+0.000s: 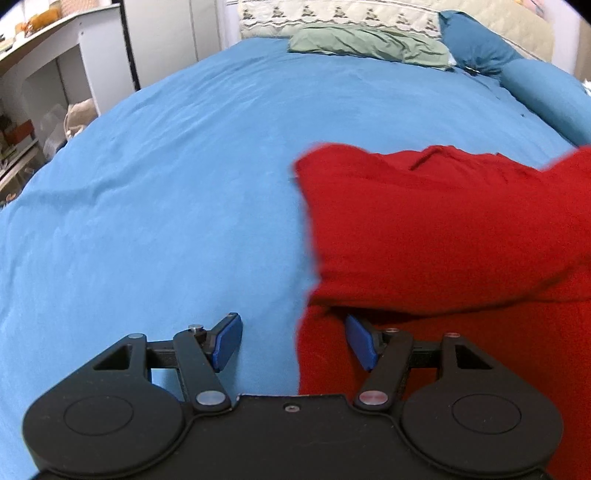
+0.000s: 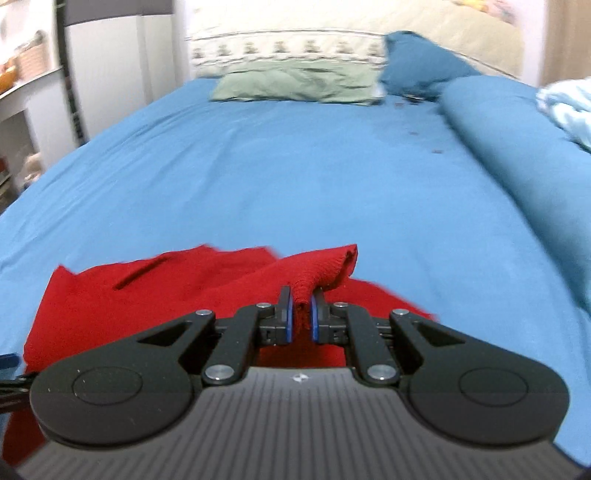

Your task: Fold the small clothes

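Right wrist view: right gripper (image 2: 300,308) pinches a raised fold of red garment (image 2: 147,295) on blue bedsheet (image 2: 295,166). Left gripper (image 1: 293,341) gapes wide at the garment's edge.

A home bedroom is shown: a wide bed (image 1: 166,184) is covered by a blue sheet, pillows (image 2: 295,86) are laid at a quilted headboard (image 1: 498,22), and white shelves (image 1: 48,48) are seen beside it.
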The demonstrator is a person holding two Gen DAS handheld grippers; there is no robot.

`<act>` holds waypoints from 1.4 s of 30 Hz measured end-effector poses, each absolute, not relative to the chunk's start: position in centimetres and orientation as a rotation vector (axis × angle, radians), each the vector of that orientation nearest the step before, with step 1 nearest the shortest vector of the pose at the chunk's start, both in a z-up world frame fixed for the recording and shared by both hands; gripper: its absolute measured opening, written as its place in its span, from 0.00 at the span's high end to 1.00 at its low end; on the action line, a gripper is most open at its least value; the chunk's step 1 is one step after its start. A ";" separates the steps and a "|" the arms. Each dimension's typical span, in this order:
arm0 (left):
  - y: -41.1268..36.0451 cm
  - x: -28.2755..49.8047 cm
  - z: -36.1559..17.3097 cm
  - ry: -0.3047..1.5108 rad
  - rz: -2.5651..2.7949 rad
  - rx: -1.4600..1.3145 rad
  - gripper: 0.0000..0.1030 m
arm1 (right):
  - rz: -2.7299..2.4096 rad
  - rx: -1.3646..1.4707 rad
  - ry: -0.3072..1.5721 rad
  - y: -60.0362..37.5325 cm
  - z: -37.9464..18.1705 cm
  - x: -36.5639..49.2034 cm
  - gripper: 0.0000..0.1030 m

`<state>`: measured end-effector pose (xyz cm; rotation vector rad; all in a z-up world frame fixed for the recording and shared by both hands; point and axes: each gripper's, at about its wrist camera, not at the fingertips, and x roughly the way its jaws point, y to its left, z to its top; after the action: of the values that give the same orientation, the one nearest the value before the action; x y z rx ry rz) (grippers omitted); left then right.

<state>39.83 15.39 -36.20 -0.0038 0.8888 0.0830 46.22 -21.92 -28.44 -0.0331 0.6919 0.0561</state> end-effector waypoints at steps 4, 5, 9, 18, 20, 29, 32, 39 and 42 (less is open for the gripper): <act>15.5 40.9 -36.2 0.895 0.083 -0.006 0.32 | 0.003 -0.039 0.753 -25.4 -29.6 46.7 0.77; 15.5 41.0 -36.1 0.896 0.082 -0.004 0.32 | 0.003 -0.037 0.758 -25.8 -29.9 46.8 0.77; 16.5 40.9 -36.0 0.908 0.101 -0.069 0.36 | -0.005 -0.009 0.777 -26.6 -31.1 47.1 0.77; 14.9 40.0 -33.1 0.852 0.022 0.018 0.38 | -0.077 -0.052 0.925 -28.1 -36.7 47.2 0.36; 13.8 40.1 -32.0 0.802 -0.034 0.050 0.35 | -0.041 -0.035 0.910 -28.2 -36.1 46.4 0.28; 10.3 44.4 -32.7 0.810 -0.177 0.015 0.34 | 0.021 0.049 0.960 -26.5 -38.8 48.2 0.09; 10.5 46.4 -32.5 0.808 -0.176 0.001 0.34 | 0.042 0.044 0.980 -26.7 -38.9 48.9 0.04; 11.5 52.3 -34.7 0.891 -0.178 -0.036 0.34 | 0.125 0.044 0.881 -25.9 -36.2 51.2 0.03; 12.3 53.2 -36.1 0.903 -0.151 -0.057 0.34 | 0.109 0.070 0.936 -26.2 -38.0 53.3 0.03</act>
<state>53.24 12.28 -36.08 -0.0566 0.9033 -0.1509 53.25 -26.17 -37.96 0.0701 0.9361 0.1092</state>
